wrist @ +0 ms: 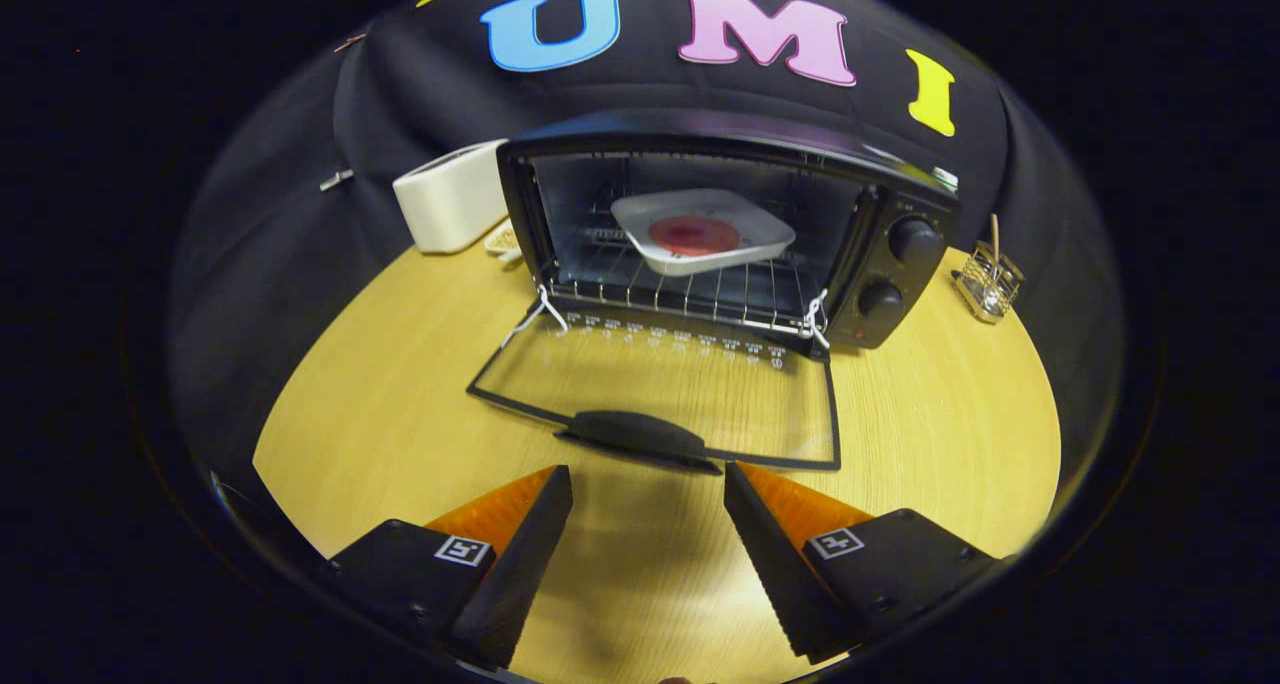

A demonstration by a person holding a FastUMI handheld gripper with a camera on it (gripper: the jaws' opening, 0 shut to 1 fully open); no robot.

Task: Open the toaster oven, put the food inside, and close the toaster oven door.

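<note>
The toaster oven [720, 234] stands straight ahead of the tool [648, 499], its glass door [660, 394] dropped flat onto the desk [930, 434] toward the fingers. The door handle [635, 432] lies just ahead of the fingertips, its long axis crosswise to them. The food, a red disc on a white tray [703, 229], already sits on the wire rack [680, 289] inside. The tool hangs released, fingers spread wide and empty, low over the desk. Closing likely means lifting that handle up and forward.

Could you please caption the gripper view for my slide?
Open gripper faces oven door handle; food tray on rack.
</note>
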